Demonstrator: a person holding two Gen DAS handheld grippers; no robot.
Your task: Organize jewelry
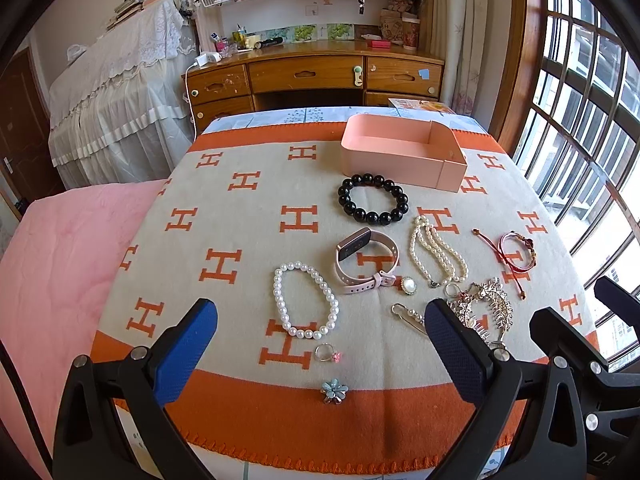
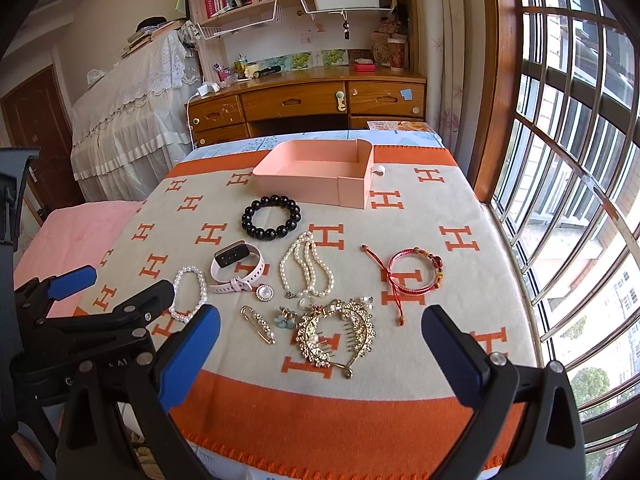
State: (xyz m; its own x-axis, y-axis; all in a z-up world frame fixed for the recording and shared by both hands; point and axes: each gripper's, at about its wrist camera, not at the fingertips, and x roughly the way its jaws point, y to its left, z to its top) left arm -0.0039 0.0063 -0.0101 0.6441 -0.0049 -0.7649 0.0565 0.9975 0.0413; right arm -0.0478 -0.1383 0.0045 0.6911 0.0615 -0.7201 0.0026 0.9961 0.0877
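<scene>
Jewelry all loose on blanket, pink box empty behind black bead bracelet. Left gripper and right gripper both spread, holding nothing. Risk: gold hair comb tangled with neighbouring pieces, could drag them along.

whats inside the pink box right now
Nothing that shows: the pink box looks empty, with bare floor and inner walls in both views. Its near wall hides the strip of floor just behind it, so a small piece there cannot be ruled out. The black bead bracelet lies outside it.
</scene>
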